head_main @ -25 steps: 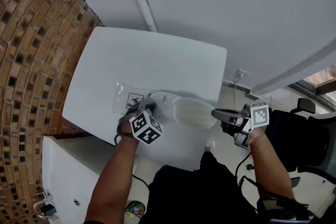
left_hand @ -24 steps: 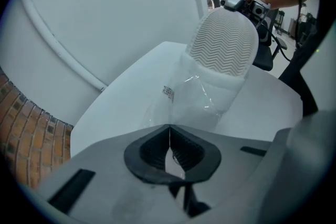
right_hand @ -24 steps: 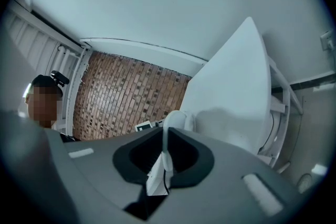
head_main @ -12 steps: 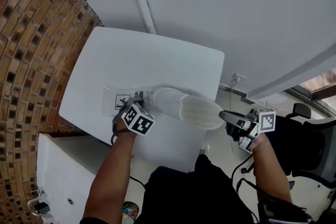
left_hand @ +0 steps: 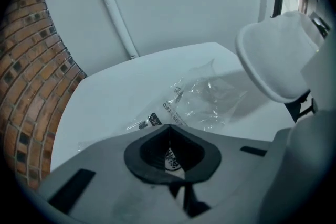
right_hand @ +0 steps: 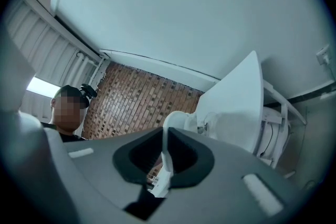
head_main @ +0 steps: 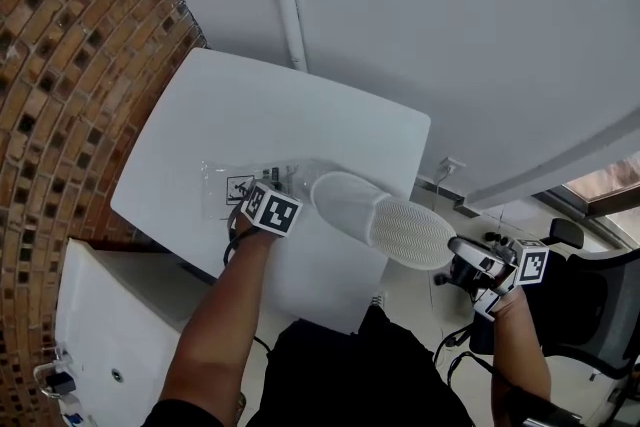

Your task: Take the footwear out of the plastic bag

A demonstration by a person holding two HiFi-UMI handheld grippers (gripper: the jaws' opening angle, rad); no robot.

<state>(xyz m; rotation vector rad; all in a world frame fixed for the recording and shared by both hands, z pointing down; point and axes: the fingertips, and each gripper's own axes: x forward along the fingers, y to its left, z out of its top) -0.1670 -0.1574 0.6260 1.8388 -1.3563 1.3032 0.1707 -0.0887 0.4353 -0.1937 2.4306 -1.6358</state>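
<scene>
The left gripper (head_main: 271,185) reaches forward at the end of a bare, nearly straight left forearm (head_main: 215,315), its jaws pressed together on a fold of the bag (left_hand: 205,94). The right gripper (head_main: 456,253) is held out to the person's right and points leftward (its forearm (head_main: 520,355) rises from the head view's bottom edge), jaws pinching the thin edge of the slipper (head_main: 385,220).

It looked like an office or a plain workroom. A white table (head_main: 230,115) stood against a pale wall, which had a pipe (head_main: 285,5) running up it and a socket (head_main: 447,165) low down. A curved brick wall (head_main: 60,65) closed the left side. A black office chair (head_main: 595,295) stood at the right near a window (head_main: 605,183), and a white cabinet (head_main: 110,315) sat just beside the table.
</scene>
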